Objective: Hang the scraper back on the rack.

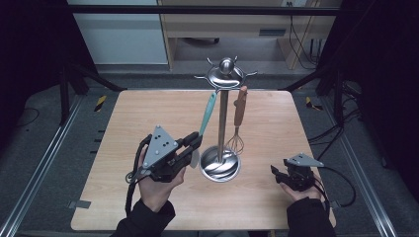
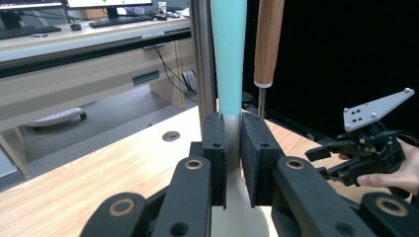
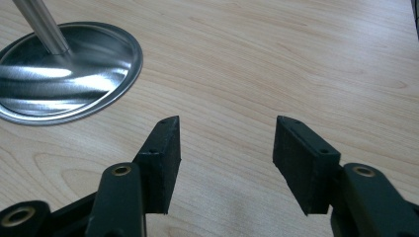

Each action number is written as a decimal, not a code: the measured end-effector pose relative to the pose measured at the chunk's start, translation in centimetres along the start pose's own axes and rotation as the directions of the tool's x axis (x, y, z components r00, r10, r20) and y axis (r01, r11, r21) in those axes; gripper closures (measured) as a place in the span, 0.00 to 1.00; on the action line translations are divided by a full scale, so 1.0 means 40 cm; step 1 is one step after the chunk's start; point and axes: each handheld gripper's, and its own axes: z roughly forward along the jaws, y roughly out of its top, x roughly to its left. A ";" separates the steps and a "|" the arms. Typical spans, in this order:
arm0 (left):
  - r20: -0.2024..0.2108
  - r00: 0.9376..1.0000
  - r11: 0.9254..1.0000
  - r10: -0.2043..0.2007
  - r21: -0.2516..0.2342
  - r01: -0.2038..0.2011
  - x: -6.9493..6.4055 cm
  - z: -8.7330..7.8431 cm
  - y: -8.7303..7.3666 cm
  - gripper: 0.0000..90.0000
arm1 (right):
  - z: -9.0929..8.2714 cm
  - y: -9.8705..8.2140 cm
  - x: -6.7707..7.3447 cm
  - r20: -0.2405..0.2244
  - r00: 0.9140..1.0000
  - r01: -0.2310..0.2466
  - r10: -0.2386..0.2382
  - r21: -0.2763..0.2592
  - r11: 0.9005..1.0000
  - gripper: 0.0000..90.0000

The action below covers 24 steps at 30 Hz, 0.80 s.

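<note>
A steel utensil stand [image 1: 221, 163], with a round dished base, an upright pole and a hooked crown, is taken as the landmark; it is set on the wooden table [image 1: 148, 106], toward the person's edge. A teal-handled utensil [image 1: 208, 113] is hung from a hook on the stand's left side, its handle slanting down and away from the pole. The left gripper [image 1: 193, 141] is held just left of the base, and its jaws are clamped on the lower end of the teal handle [image 2: 229, 59], where the teal gives way to a pale neck; in the left gripper view the pads are seen pressed against both sides of it, with the pole [image 2: 203, 54] directly behind. A wooden-handled whisk [image 1: 238, 123] is hung on the stand's right side, its wire head low, just above the base rim. The right gripper [image 1: 277, 174] is rested on the table to the right of the base, well apart from it; its jaws are spread wide with bare tabletop between them, and the base [image 3: 64, 74] is seen off to one side.
</note>
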 end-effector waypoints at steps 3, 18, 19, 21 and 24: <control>0.004 1.000 1.000 0.000 0.005 0.000 0.001 0.007 0.000 0.90 | 0.000 0.000 0.000 0.000 1.000 0.000 0.000 -0.001 1.000 0.49; 0.022 0.999 0.997 -0.042 0.072 0.041 0.038 0.035 -0.063 0.76 | 0.000 0.000 0.000 -0.003 1.000 0.005 -0.005 -0.003 1.000 0.49; 0.019 0.999 0.995 -0.046 0.088 0.044 0.047 0.035 -0.076 0.75 | 0.001 -0.001 0.000 -0.001 1.000 0.008 -0.008 -0.004 1.000 0.49; 0.011 0.999 0.993 -0.053 0.105 0.052 0.059 0.036 -0.097 0.74 | 0.001 -0.001 0.000 -0.002 1.000 0.008 -0.008 -0.004 1.000 0.49; -0.002 0.998 0.989 -0.068 0.133 0.068 0.083 0.035 -0.134 0.71 | -0.001 0.000 0.001 -0.003 1.000 0.000 0.000 -0.003 1.000 0.49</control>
